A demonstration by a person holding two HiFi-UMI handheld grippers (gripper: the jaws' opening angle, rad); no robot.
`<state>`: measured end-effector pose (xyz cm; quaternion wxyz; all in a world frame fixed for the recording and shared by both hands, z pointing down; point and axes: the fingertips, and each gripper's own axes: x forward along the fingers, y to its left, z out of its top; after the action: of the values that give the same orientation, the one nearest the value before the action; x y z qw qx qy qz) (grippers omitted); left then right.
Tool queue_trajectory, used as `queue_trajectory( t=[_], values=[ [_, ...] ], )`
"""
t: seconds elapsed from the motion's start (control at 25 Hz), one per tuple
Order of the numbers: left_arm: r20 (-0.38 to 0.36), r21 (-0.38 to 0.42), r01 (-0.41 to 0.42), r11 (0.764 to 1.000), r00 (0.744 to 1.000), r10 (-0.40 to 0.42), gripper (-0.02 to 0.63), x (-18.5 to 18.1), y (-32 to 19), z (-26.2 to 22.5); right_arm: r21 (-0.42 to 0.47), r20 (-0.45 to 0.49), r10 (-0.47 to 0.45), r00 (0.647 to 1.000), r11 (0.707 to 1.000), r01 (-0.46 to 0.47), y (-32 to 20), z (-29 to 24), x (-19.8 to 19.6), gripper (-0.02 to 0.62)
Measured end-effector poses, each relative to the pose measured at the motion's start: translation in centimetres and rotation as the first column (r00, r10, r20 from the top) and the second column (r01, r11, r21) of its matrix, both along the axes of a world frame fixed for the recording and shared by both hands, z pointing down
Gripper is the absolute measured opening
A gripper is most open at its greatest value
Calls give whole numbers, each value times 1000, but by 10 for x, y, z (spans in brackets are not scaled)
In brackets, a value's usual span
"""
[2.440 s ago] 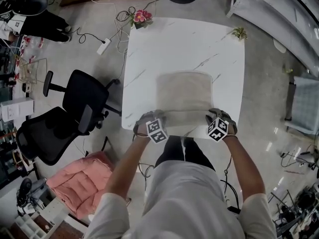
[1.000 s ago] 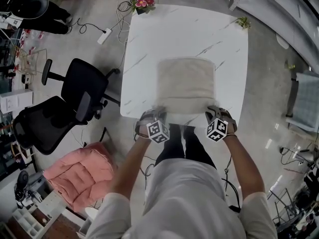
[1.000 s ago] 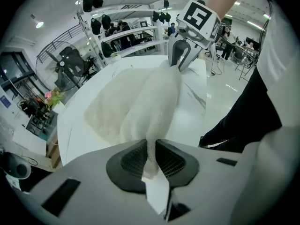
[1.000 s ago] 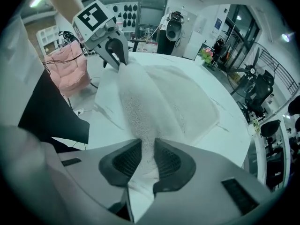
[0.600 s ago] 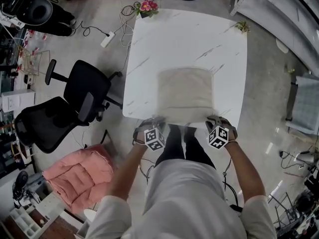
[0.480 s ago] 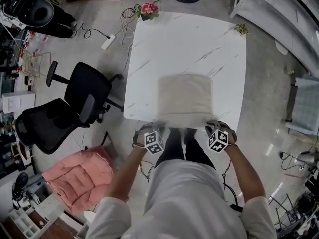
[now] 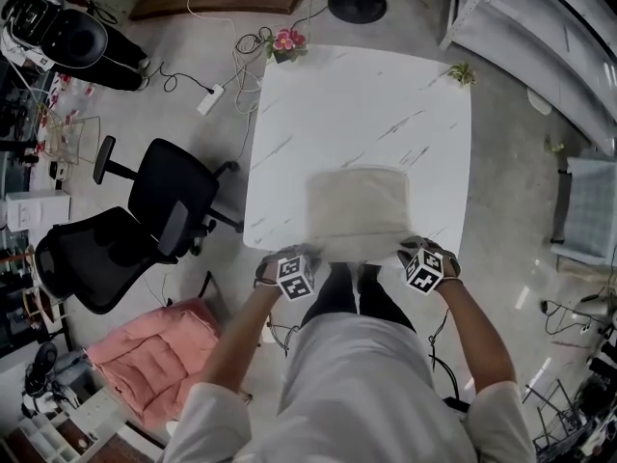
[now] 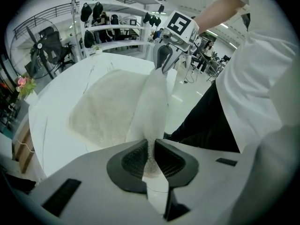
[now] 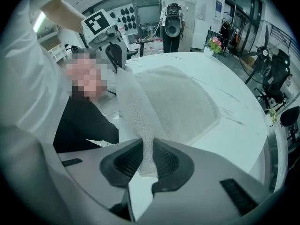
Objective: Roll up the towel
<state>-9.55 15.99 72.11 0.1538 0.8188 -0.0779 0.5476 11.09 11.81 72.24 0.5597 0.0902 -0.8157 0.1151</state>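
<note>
Towel (image 7: pixel 357 205) corners, hidden overhead, sit pinched in left hand-held gripper (image 8: pixel 152 157), tightening, and right hand-held gripper (image 9: pixel 147 160), loosening.

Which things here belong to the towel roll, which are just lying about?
Job: towel, table, left gripper (clamped on a near towel corner, jaws just tightened), right gripper (clamped on the other, jaws just eased slightly).
Lying about: flowers, small plant, office chairs, pink cushion, power strip.

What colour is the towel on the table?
The towel is cream-beige, clearest in the head view.
</note>
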Motion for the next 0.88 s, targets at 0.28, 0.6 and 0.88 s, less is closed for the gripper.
queue_trajectory(
  t=[0.28,0.6,0.88],
  values=[
    [22,50,28,998,999,-29,66,-7,-52,5,32,-6,46,999,998,-46,-50,2,-4,78],
    [94,222,116,968,986,-139,164,-16,-107,18,194,-78,107,991,977,-90,-98,20,-4,188],
    [66,216,201,956,973,-219,193,-19,-115,30,220,-96,114,989,971,-91,-101,31,-4,195]
  ],
)
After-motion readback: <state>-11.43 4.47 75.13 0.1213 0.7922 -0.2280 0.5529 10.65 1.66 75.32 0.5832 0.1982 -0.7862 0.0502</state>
